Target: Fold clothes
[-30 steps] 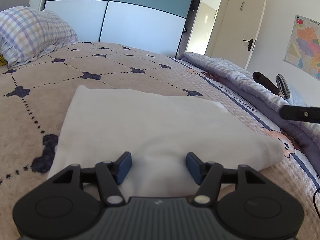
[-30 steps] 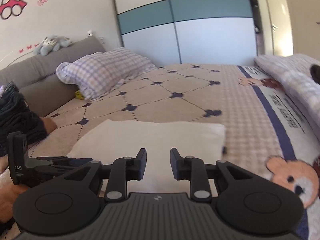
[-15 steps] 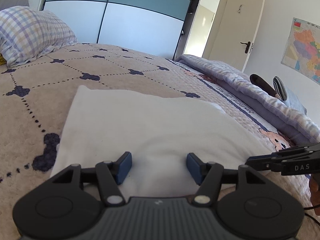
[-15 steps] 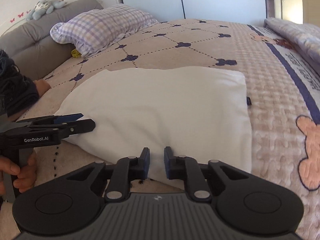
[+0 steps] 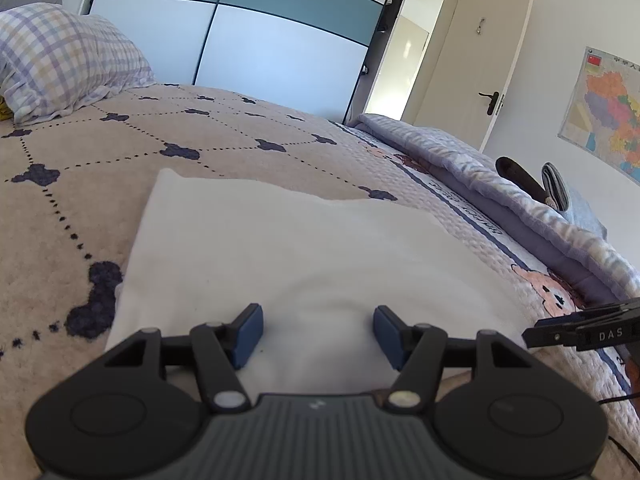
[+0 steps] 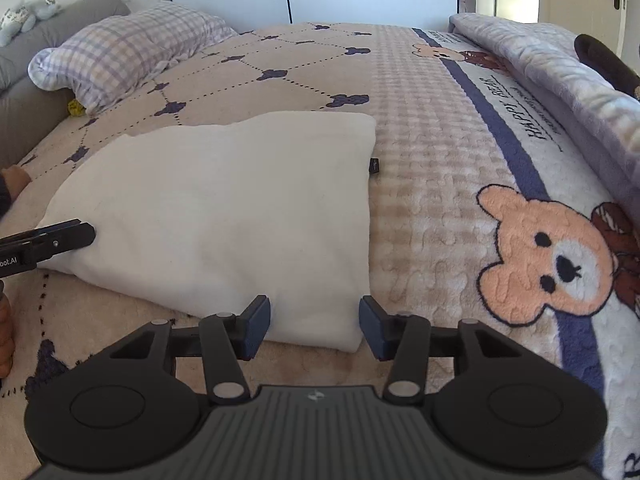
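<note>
A white folded garment (image 5: 304, 248) (image 6: 224, 208) lies flat on the patterned bedspread (image 5: 120, 152). My left gripper (image 5: 318, 334) hovers over its near edge, open, with cloth showing between the blue pads (image 5: 249, 334) but not pinched. It shows from the side at the garment's left corner as left gripper (image 6: 48, 244) in the right wrist view. My right gripper (image 6: 314, 326) points down at the garment's near right corner. Its jaws are opening, and the corner lies between the pads (image 6: 256, 326) without being pressed. The tip of the right gripper (image 5: 580, 332) also shows at the right edge of the left wrist view.
A checked pillow (image 6: 128, 52) leans on a grey headboard (image 6: 48, 32) at the back left. A rolled blue-grey quilt (image 6: 560, 64) with a dark item (image 6: 604, 64) on it runs along the bed's right side. A person's hand (image 6: 6, 320) holds the left gripper.
My right gripper has tilted down and sunk toward the garment's near right corner; its jaws went nearly shut, then spread wide. Its tip has entered the left wrist view. The left gripper has kept still.
</note>
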`<state>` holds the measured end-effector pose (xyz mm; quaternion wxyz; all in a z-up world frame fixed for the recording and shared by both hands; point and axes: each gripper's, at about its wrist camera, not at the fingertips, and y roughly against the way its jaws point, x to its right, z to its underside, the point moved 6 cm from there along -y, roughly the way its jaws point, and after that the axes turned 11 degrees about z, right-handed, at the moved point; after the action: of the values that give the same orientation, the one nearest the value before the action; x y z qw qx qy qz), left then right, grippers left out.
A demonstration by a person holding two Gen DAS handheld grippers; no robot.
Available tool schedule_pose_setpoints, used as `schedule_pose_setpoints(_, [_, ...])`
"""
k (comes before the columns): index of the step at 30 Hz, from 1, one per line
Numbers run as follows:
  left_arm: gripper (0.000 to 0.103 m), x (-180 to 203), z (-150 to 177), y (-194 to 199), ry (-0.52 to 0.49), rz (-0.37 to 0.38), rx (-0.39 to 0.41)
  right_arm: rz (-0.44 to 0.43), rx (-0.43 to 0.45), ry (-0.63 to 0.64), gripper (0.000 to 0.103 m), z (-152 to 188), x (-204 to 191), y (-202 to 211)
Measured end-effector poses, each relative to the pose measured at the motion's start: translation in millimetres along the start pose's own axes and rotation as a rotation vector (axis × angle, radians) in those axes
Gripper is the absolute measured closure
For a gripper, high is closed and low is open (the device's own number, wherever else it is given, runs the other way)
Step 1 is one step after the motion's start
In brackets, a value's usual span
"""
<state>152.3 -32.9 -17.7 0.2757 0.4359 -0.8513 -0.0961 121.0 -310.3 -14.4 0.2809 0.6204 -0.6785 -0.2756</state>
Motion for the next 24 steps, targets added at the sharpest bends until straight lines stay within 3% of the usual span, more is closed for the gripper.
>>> schedule_pose_setpoints(2, [0.04,-1,0,0,0.003,0.001,0.0,0.032,-0.001,-0.038,0.053,-5,7,5])
schedule_pose_setpoints(4, [0.04,-1,0,-1,0.002,0.001,-0.002,0.01,0.038,-0.088,0.053,-12,8,14])
schedule_pose_setpoints(8, [0.038,-3,1,-3,0.015,0.01,-0.007,-0.118,0.118,-0.094,0.053,-31,-27,30])
schedule_pose_setpoints(11, [0.029,-2,0,-6,0.011,0.024,-0.03,-0.123,0.046,-0.053,0.054,-26,-53,5])
schedule_pose_setpoints(14, [0.028,1,-5,-2,-0.01,0.031,-0.071,-0.101,-0.015,-0.059,0.054,-17,-58,-13])
schedule_pose_setpoints(17, [0.027,-6,-15,31,0.002,-0.042,-0.073,-0.083,-0.037,-0.116,0.055,-14,-47,-3])
schedule_pose_setpoints(19, [0.022,-22,-19,66,0.08,-0.095,-0.025,-0.068,-0.032,-0.168,0.054,-9,-29,12])
schedule_pose_setpoints(21, [0.02,-40,-14,94,0.208,-0.116,-0.006,-0.073,-0.014,-0.297,0.05,5,3,30])
schedule_pose_setpoints(24, [0.019,-53,3,109,0.389,-0.063,-0.029,-0.154,-0.02,-0.573,0.042,34,47,39])
